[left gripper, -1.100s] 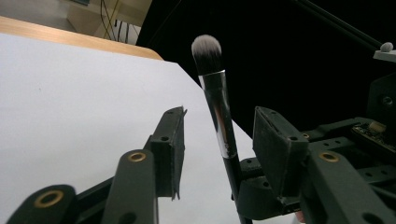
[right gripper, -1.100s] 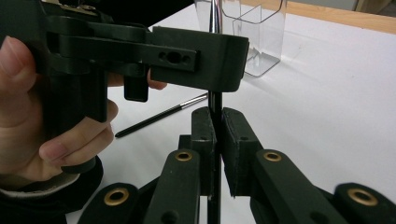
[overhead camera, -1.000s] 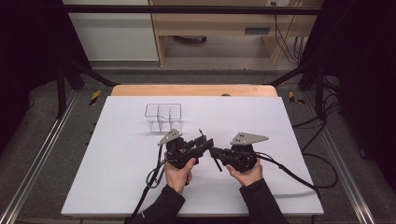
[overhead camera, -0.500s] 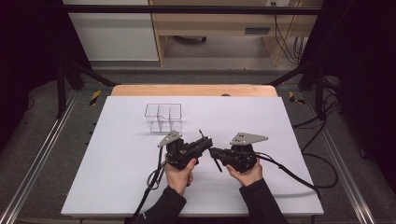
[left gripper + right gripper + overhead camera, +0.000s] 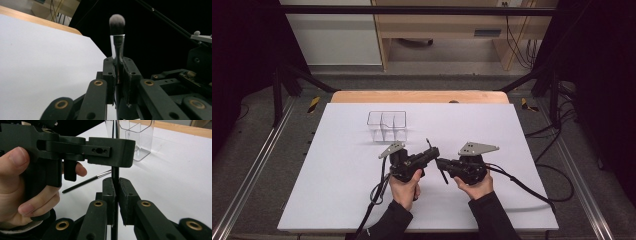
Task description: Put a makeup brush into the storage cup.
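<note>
Makeup brush (image 5: 117, 37), thin dark handle, metal ferrule, soft grey-white tuft: held off the tabletop (image 5: 337, 175) between the two hand-held grippers, near the front middle of the white sheet. Left hand-held gripper (image 5: 432, 151) has just been closing; in the left gripper view its jaws stand together on the brush at the ferrule, tuft sticking out beyond them. Right hand-held gripper (image 5: 439, 163) is clamped on the lower handle, jaws pressed tight on the thin shaft in the right gripper view. So both ends are pinched at once: reads as a hand-over.

Doing the step well, as I judge it:
- Let one hand-held gripper ease off only once the other grip is firm; the handle is slim and smooth and could swivel or slip.
- Keep the brush in line with the jaws while releasing, no twisting, or the two clamps fight each other.
- Grip on ferrule or handle, not on the tuft.
- Then carry it tuft-up toward the organiser and lower it straight into a compartment.

Containers: clear plastic organiser (image 5: 386, 125), several compartments, stands upright farther back on the tabletop, apart from the hands. Its compartments look empty from the high view; walls are transparent, so hard to be sure. A second thin brush (image 5: 86, 181) lies flat on the tabletop beside the left hand (image 5: 22, 185), outside any container.
</note>
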Demonstrator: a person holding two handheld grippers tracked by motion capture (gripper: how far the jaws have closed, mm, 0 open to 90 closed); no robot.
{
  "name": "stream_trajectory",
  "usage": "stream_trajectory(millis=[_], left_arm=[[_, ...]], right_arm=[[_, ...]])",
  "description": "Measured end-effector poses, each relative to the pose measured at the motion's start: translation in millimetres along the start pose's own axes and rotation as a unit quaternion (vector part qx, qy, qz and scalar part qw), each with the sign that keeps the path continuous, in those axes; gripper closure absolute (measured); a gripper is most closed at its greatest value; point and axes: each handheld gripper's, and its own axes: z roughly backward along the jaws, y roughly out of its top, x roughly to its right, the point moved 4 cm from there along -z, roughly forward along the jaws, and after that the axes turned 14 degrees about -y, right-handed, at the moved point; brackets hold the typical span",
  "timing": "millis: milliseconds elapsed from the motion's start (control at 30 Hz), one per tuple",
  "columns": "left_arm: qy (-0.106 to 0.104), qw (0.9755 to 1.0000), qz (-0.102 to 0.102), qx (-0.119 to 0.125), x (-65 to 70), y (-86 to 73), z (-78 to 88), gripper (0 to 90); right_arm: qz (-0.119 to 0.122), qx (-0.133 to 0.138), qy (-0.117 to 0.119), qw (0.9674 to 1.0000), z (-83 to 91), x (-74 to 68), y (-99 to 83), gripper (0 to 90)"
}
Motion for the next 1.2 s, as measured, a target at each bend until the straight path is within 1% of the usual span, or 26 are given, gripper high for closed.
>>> stream_trajectory(millis=[200,433,533,567,633,667,767,833,867,933,1067,1200], left_arm=[[0.0,1.0,-0.009,-0.004,0.9,-0.4,0.5,82.7],[-0.003,0.9996,-0.027,-0.008,2.6,0.3,1.6,82.7],[0.0,0.999,-0.042,-0.014,3.7,1.8,3.4,82.7],[0.0,0.999,-0.042,-0.014,3.7,1.8,3.4,82.7],[0.004,0.9984,-0.054,-0.017,4.3,3.4,5.6,82.7],[0.008,0.9977,-0.064,-0.021,4.8,5.2,7.9,82.7],[0.012,0.9965,-0.078,-0.026,5.5,7.9,11.7,82.7],[0.017,0.9958,-0.085,-0.03,5.6,9.6,14.5,82.7],[0.017,0.9958,-0.085,-0.03,5.6,9.6,14.5,82.7],[0.022,0.9946,-0.096,-0.034,6.2,12.8,19.3,82.7],[0.027,0.9934,-0.105,-0.038,7.3,17.8,26.3,82.7],[0.026,0.9926,-0.112,-0.039,8.1,24.2,33.3,82.7]], right_arm=[[0.002,-0.001,0.001,1.0,-1.1,-1.0,-0.6,84.2],[0.004,0.0,0.004,1.0,-1.5,-1.5,-0.7,82.8],[0.007,0.0,0.003,1.0,-1.3,-1.3,-0.9,78.5],[0.007,0.0,0.003,1.0,-1.3,-1.3,-0.9,78.5],[0.008,0.002,0.003,1.0,-0.6,-1.0,-0.5,75.5],[0.008,0.004,0.003,1.0,0.6,-0.5,0.4,72.0],[0.007,0.011,-0.002,0.9999,3.4,0.8,2.1,67.2],[0.009,0.016,-0.01,0.9998,5.6,2.5,3.2,64.1],[0.008,0.018,-0.013,0.9997,6.6,3.5,3.8,62.3],[0.007,0.023,-0.022,0.9995,8.4,6.1,4.5,57.7],[0.009,0.028,-0.053,0.9982,10.9,12.8,4.5,48.3],[0.005,0.031,-0.077,0.9965,11.4,20.6,3.1,40.5]])
